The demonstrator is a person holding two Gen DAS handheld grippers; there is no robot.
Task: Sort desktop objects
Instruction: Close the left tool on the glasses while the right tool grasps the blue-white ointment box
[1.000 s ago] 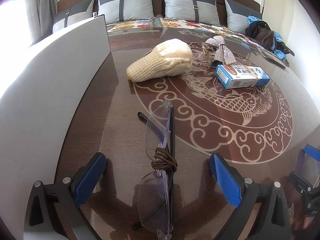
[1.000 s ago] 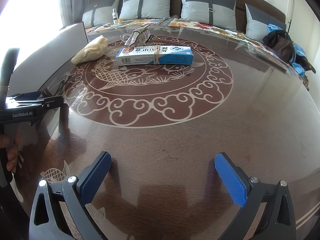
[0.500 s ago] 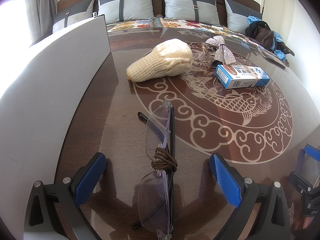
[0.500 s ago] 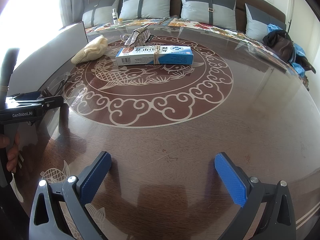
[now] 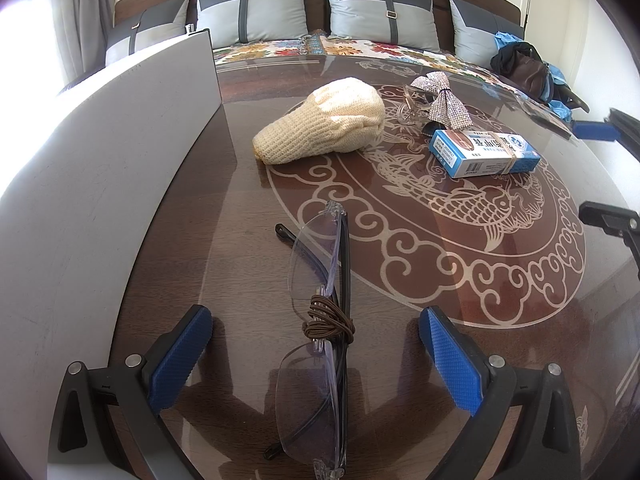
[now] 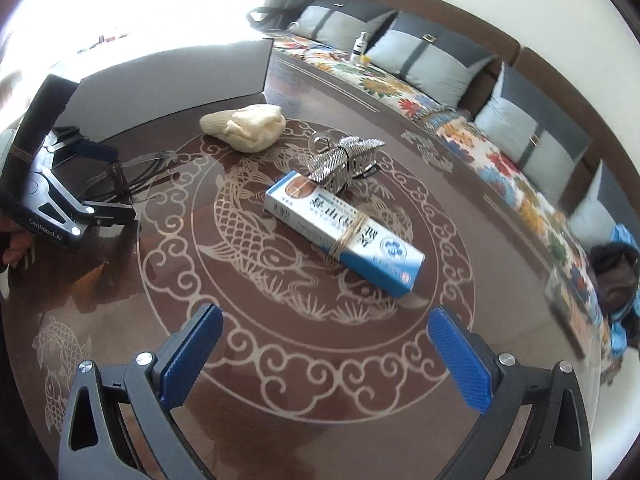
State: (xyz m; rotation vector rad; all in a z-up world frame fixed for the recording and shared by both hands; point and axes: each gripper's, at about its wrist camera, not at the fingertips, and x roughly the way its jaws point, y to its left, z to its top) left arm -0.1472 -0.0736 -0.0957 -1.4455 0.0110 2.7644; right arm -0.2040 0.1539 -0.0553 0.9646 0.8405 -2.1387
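Folded rimless glasses [image 5: 320, 320] bound with a brown cord lie on the dark table, between the blue fingers of my open left gripper [image 5: 320, 352]. Farther off lie a cream knitted piece [image 5: 324, 122], a sparkly silver bow clip [image 5: 442, 98] and a blue-and-white box [image 5: 482, 152]. My right gripper [image 6: 326, 356] is open and empty, hovering above the table with the box [image 6: 344, 232] ahead of it, the bow clip [image 6: 344, 158] and knitted piece [image 6: 246, 126] beyond. The glasses [image 6: 132, 172] and the left gripper [image 6: 100, 184] show at the left of the right wrist view.
A white upright board [image 5: 100, 184] runs along the table's left side. A sofa with grey cushions [image 5: 256, 16] and a flowered cover stands behind the table. A dark bag with blue cloth [image 5: 528, 68] rests at the far right. The table carries a pale fish pattern [image 6: 280, 256].
My right gripper has risen and swung forward toward the box; it now shows higher at the right edge of the left wrist view. The left gripper and the glasses have stayed put.
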